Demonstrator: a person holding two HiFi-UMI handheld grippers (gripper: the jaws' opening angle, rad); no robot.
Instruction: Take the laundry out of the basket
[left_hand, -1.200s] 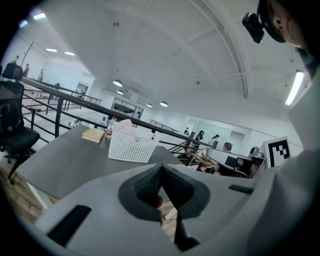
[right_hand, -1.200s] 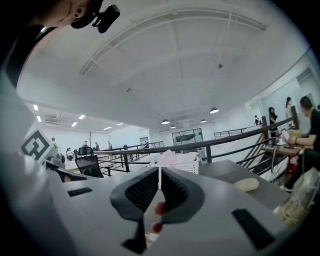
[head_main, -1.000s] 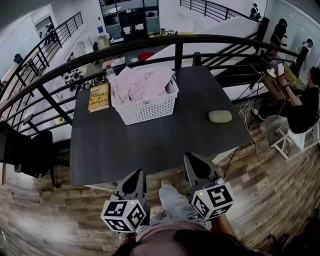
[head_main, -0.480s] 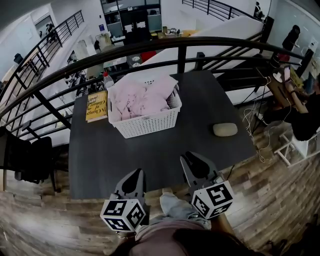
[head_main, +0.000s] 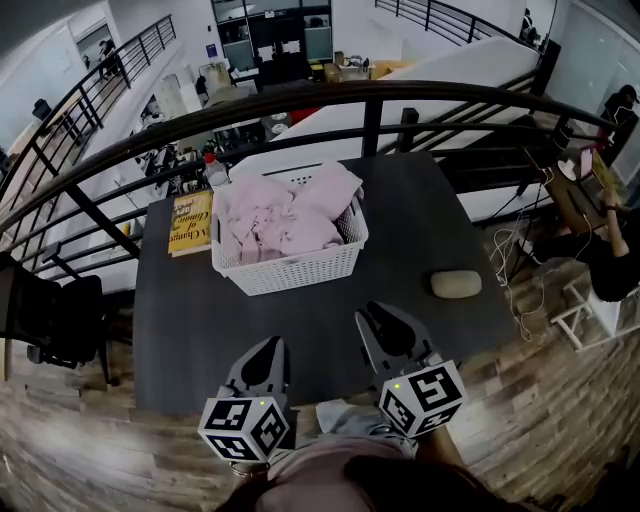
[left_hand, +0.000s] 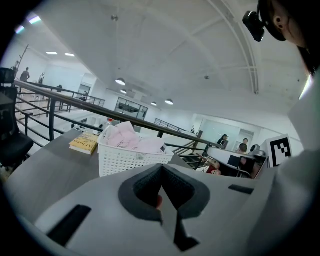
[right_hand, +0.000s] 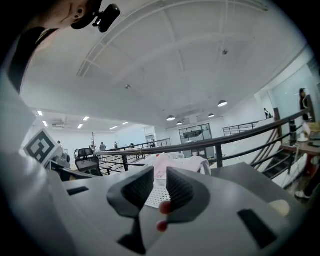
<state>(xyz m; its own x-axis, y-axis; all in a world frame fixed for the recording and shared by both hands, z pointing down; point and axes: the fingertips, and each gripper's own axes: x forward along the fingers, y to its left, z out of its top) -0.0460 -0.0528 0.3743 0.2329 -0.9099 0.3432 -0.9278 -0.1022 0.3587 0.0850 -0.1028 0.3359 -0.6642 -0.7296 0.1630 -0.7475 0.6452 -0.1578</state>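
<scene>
We see the laundry (head_main: 283, 218) as a heap of soft, crumpled pale pink cloth, piled above the rim of a white plastic basket (head_main: 300, 272) whose walls are a fine lattice of small holes. The basket is rectangular with rounded corners and stands upright, mouth up. In the head view its long axis runs left to right across the table, the right end turned a little away from us. It sits on the far half of the table (head_main: 300, 330), a matte dark grey top, just beside a yellow book (head_main: 191, 222) lying flat at its left. A bottle (head_main: 211, 170) with a red cap stands behind that corner. A smooth beige oval object (head_main: 455, 283) lies well apart, near the table's right edge.

Both grippers hover at the near edge, well apart from the basket. The left gripper (head_main: 267, 347) has its dark, textured pads together, with nothing between them. The right gripper (head_main: 378, 314) has just been opening: its pads stand a narrow slit apart, empty, and the basket shows through the slit in the right gripper view.

A black metal railing (head_main: 330, 95) curves behind the table. The floor (head_main: 560, 400) under us is wood plank, and a black chair (head_main: 50, 310) stands at the left.
</scene>
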